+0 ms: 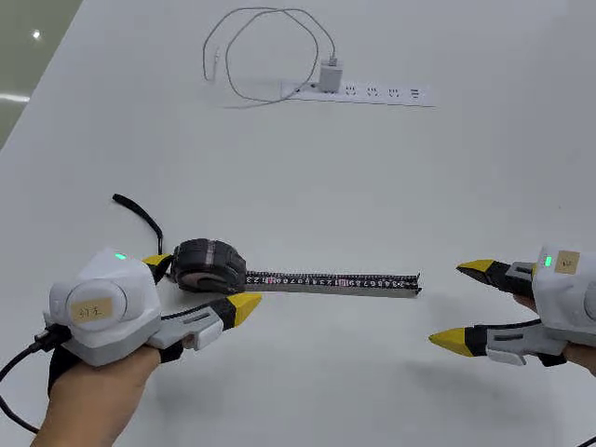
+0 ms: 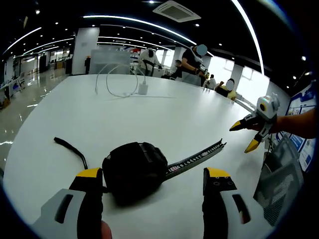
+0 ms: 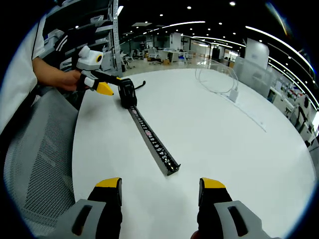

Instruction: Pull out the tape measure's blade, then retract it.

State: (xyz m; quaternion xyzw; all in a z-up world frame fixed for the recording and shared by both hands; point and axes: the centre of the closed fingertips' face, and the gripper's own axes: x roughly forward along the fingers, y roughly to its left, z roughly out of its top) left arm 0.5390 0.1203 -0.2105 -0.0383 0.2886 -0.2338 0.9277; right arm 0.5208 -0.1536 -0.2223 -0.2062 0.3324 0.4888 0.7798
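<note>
The tape measure [image 1: 209, 265] lies on the white surface [image 1: 307, 168], its blade [image 1: 335, 280] pulled out flat to the right; the numbers are too small to read. The left hand-held gripper [image 1: 202, 283] is spread wide around the case, gripping nothing, and whether its far jaw touches the case is unclear. The right hand-held gripper [image 1: 456, 304], cut off by the frame edge, gapes empty near the blade's tip.
</note>
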